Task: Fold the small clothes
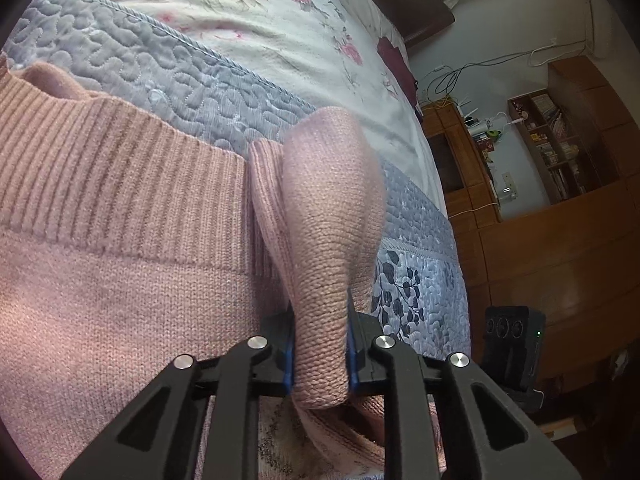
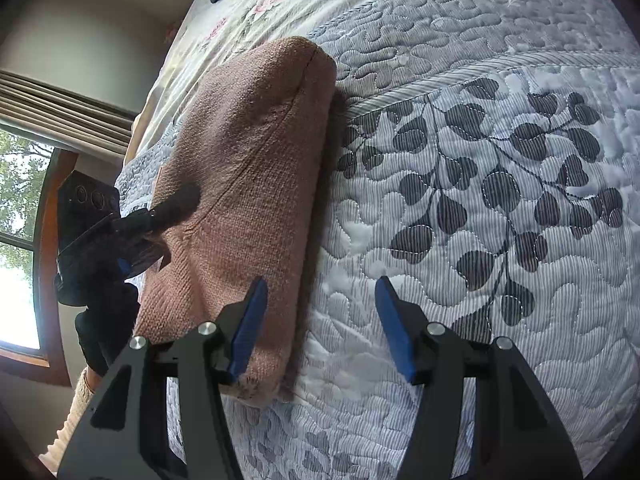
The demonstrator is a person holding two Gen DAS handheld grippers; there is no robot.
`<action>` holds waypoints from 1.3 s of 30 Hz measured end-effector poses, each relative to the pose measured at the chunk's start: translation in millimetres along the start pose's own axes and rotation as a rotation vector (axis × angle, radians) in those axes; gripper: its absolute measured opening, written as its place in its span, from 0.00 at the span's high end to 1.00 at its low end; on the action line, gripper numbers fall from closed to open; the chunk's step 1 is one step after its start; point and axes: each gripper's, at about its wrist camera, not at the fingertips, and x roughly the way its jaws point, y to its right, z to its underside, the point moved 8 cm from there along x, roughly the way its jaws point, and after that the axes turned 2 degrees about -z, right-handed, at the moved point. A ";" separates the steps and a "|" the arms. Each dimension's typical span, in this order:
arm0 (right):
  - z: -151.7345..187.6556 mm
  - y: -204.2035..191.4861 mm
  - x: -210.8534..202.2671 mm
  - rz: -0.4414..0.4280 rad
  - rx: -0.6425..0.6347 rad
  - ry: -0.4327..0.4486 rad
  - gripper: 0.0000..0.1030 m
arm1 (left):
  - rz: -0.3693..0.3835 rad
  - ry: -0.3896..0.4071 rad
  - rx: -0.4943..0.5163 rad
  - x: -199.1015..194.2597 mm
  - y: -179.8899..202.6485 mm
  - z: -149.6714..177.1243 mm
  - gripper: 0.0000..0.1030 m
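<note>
Left wrist view: pretty much everything is covered by the grey quilted bedspread (image 1: 192, 76), with the pink knit sweater (image 1: 120, 208) laid on it. A fold of it is pinched tight by the left gripper (image 1: 320, 356). The right gripper (image 2: 320, 324) is held wide apart, nothing gripped, beside the sweater's edge.

1. No text, label, brand, number or sign could be read in either view.
2. The wooden bookshelf (image 1: 560, 140) against the wall in the left wrist view held rows of book spines, but they were too small and blurred to make out any lettering.
3. The pink knitted sweater (image 1: 120, 240) and the grey-blue quilted bedspread with dark leaf print (image 2: 480, 200) carried no writing.
</note>
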 end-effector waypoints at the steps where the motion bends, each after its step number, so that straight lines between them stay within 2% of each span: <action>1: 0.9 -0.2 -0.2 0.003 -0.002 0.000 0.45 | 0.012 0.015 0.003 -5.4 1.7 0.1 0.83; 5: 10.1 -1.8 -4.0 0.003 -0.008 0.003 0.44 | 0.068 0.076 0.005 -35.9 7.7 -3.7 0.84; 8: 13.4 -8.3 -2.2 0.006 -0.026 -0.001 0.43 | 0.081 0.128 0.023 -68.8 7.3 -11.4 0.84; 15: 19.6 -35.9 9.9 0.005 -0.096 -0.020 0.42 | 0.021 0.225 0.038 -150.1 -28.1 -32.4 0.84; 22: 27.6 -64.8 31.7 -0.008 -0.161 -0.057 0.42 | -0.025 0.287 0.006 -201.1 -85.5 -38.3 0.84; 27: 35.3 -82.0 44.9 -0.005 -0.211 -0.084 0.42 | -0.077 0.307 -0.040 -212.6 -131.9 -35.9 0.84; 33: 39.0 -95.0 58.3 -0.009 -0.222 -0.109 0.41 | -0.152 0.264 -0.070 -197.3 -176.6 -21.3 0.84; 39: 46.6 -105.6 67.2 -0.015 -0.233 -0.127 0.41 | -0.164 0.253 -0.104 -199.4 -189.2 -9.6 0.78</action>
